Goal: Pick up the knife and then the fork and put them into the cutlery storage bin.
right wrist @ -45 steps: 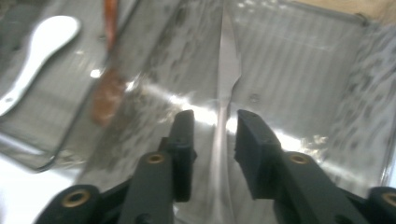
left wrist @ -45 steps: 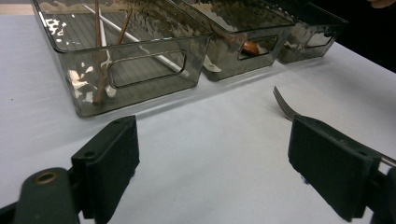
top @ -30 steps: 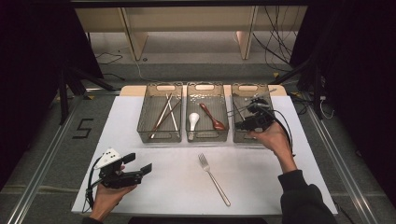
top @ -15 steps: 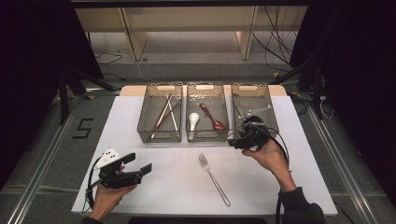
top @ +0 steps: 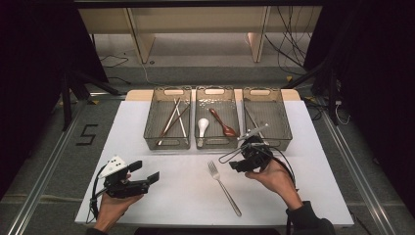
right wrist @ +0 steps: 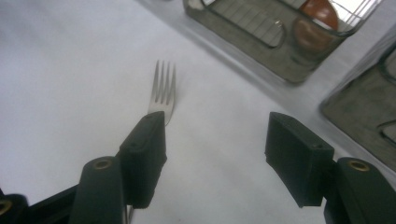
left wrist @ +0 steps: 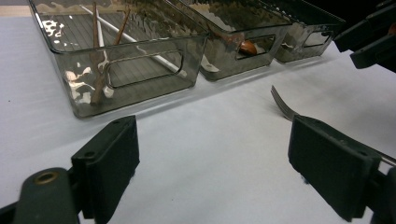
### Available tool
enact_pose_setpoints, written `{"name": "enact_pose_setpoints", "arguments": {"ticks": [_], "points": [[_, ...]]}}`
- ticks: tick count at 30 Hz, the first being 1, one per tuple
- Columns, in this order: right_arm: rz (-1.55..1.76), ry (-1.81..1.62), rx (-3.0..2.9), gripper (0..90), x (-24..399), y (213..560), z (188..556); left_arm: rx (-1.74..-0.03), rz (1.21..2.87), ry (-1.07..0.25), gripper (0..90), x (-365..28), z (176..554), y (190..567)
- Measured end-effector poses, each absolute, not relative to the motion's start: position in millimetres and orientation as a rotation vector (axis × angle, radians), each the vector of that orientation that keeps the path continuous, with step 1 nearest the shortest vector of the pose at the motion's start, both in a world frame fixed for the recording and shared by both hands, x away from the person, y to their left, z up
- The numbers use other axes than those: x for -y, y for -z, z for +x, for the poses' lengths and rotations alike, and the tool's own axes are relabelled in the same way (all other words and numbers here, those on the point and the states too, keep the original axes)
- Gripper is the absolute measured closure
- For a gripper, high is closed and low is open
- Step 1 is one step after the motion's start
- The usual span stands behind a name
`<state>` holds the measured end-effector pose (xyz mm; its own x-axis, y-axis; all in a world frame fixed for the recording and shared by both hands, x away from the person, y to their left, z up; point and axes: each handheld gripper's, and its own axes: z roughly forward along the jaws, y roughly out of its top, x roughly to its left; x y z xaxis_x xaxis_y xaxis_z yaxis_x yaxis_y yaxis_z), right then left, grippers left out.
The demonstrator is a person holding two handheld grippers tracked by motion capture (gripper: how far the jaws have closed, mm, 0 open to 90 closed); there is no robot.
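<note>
Fork [top: 224, 188] lies loose on the white mat near its front edge; your right gripper [top: 238, 157], just opening, is empty beside the tines. Right gripper view: tines [right wrist: 162, 91] sit behind one jaw, uncentred, so closing may skid it. Left gripper [left wrist: 215, 163] is open, empty.

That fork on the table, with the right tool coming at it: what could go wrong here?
The fork lies flat on the white mat, so the right tool, whose jaws have just been opening with nothing between them, may slide over the thin metal. In the right gripper view one jaw sits above the fork's neck rather than straddling it, so closing now might nudge it aside. The middle bin stands close; a lift could clip its wall.
</note>
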<state>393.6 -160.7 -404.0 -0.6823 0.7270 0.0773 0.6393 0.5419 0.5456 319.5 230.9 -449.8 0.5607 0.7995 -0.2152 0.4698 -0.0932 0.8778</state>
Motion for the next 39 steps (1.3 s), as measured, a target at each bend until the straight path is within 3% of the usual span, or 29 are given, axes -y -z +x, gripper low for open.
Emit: {"name": "enact_pose_setpoints", "arguments": {"ticks": [24,39], "points": [[1.040,-0.592,-2.811,41.5,122.4,437.1,370.4,-1.051,1.740,-0.386,16.0,-229.1,318.7,450.6],[0.973,-0.455,-2.895,55.7,109.3,455.2,364.5,-1.049,1.743,-0.385,15.9,-228.7,318.5,450.8]]}}
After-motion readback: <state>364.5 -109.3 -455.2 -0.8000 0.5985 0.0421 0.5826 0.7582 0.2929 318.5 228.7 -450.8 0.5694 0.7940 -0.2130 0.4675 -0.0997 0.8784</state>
